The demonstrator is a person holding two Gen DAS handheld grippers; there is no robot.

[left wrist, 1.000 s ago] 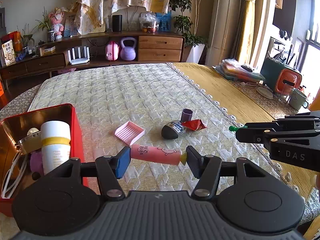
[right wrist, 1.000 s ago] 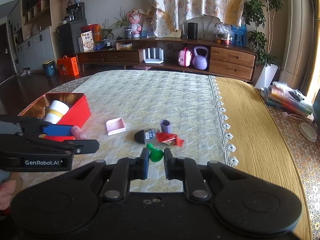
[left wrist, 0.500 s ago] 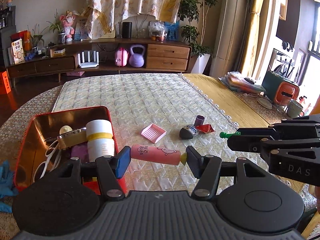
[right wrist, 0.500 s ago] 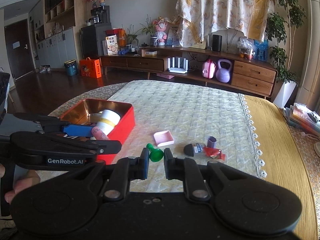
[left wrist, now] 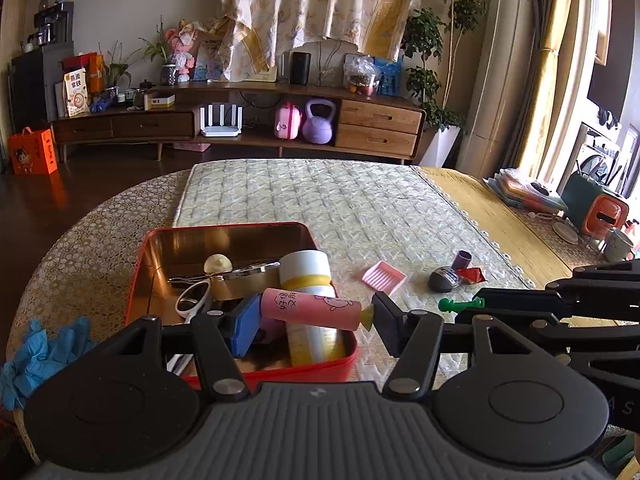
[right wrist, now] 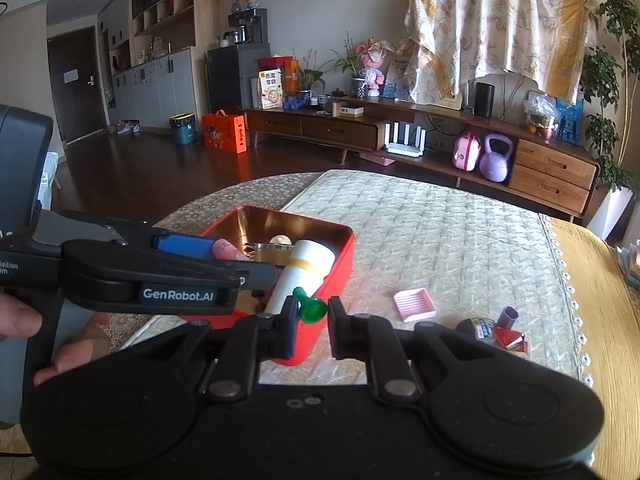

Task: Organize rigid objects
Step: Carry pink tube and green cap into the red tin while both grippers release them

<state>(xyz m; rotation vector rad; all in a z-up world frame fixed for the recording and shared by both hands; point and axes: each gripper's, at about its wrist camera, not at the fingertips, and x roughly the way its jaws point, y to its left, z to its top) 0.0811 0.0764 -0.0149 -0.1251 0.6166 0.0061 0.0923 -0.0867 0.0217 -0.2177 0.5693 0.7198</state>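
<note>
Pink tube [left wrist: 310, 307] (printed with black characters) is being gripped end to end by the left tongs [left wrist: 310, 322], hanging above the open red tin [left wrist: 138, 276] on the tabletop [left wrist: 100, 248]. Right tongs [right wrist: 312, 322] are pinching a small green pawn-shaped piece [right wrist: 310, 307] tightly, hovering by the tin's near corner. A white bottle [left wrist: 306, 270] is lying inside the tin.
</note>
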